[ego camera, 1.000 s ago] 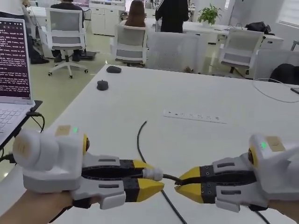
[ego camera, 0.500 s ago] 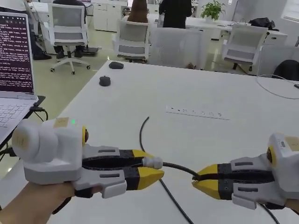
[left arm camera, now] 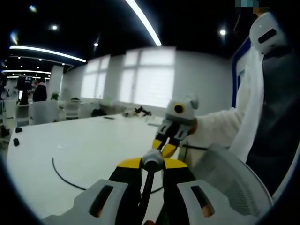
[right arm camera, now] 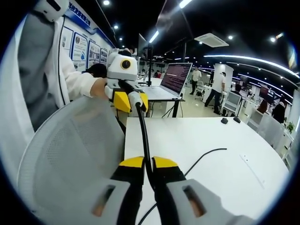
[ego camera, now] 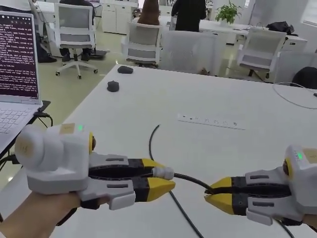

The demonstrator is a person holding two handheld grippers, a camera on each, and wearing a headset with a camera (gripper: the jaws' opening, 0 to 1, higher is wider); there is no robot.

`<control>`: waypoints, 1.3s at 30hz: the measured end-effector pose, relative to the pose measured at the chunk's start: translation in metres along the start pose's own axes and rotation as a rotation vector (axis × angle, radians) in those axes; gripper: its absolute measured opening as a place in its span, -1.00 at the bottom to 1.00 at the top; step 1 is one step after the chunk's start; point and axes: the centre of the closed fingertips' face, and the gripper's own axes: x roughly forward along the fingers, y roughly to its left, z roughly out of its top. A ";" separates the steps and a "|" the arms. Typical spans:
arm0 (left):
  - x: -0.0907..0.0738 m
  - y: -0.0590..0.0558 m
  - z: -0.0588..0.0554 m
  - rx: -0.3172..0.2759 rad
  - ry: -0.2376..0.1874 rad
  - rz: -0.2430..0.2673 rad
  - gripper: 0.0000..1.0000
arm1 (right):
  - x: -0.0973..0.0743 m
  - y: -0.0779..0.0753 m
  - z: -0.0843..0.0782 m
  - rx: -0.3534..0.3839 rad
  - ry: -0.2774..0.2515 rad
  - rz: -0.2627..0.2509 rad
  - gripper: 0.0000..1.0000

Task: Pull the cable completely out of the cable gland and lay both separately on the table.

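Cable [ego camera: 190, 178] hangs over the table [ego camera: 237, 99] at 6 o'clock in the head view, strung between both grippers. Left gripper [ego camera: 167, 176] is clamped on the cable gland [ego camera: 162, 173]. Right gripper [ego camera: 208, 193], at the gland's 3 o'clock, is pinched tight on the cable. Best move is probably to hold the gland firm and pull straight along its axis without bending. The right gripper view shows slack running out toward 2 o'clock. The head view shows the loose end at 12 o'clock, near a power strip [ego camera: 210, 121].
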 end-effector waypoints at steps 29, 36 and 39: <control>0.005 -0.011 -0.002 0.015 0.011 -0.051 -0.67 | 0.032 0.015 0.052 -0.111 -0.069 0.109 -0.84; 0.005 -0.011 -0.003 0.012 0.015 -0.057 -0.67 | 0.031 0.017 0.049 -0.114 -0.062 0.117 -0.88; 0.005 -0.009 -0.004 0.013 0.018 -0.053 -0.67 | 0.032 0.017 0.048 -0.112 -0.063 0.114 -0.88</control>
